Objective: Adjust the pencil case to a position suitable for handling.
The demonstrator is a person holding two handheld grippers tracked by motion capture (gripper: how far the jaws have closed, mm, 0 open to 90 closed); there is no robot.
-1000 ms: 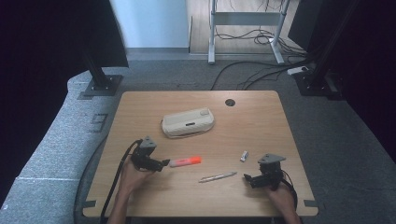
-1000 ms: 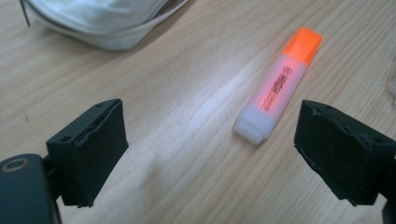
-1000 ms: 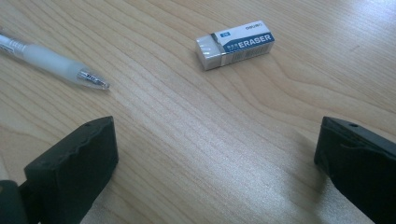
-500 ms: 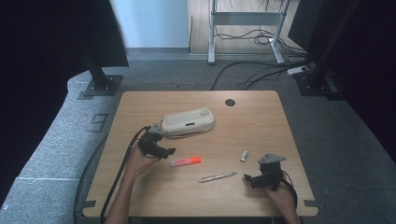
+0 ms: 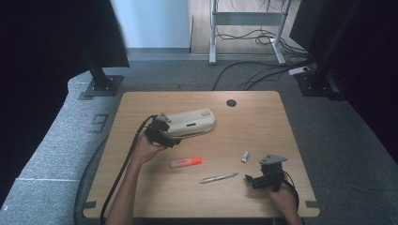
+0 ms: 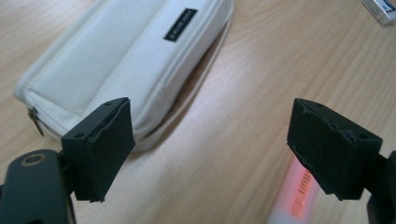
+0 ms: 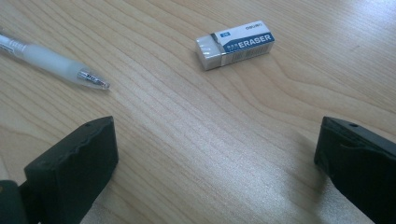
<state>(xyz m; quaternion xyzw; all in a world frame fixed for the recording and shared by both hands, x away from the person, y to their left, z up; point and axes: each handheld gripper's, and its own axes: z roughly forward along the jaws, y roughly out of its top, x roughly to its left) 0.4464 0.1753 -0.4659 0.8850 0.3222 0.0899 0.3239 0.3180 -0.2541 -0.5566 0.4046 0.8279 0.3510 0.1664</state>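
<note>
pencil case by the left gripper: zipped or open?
Cannot tell for sure. The white pencil case lies flat; its zipper pull sits at the end nearest the left gripper, and the long edge's seam looks slightly parted.

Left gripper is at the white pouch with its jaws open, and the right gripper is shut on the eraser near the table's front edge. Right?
Not quite. The right gripper is open and holds nothing: in the right gripper view the eraser lies on the table ahead of its jaws, apart from them. The rest holds: the left gripper is at the white pouch with its jaws open.
</note>
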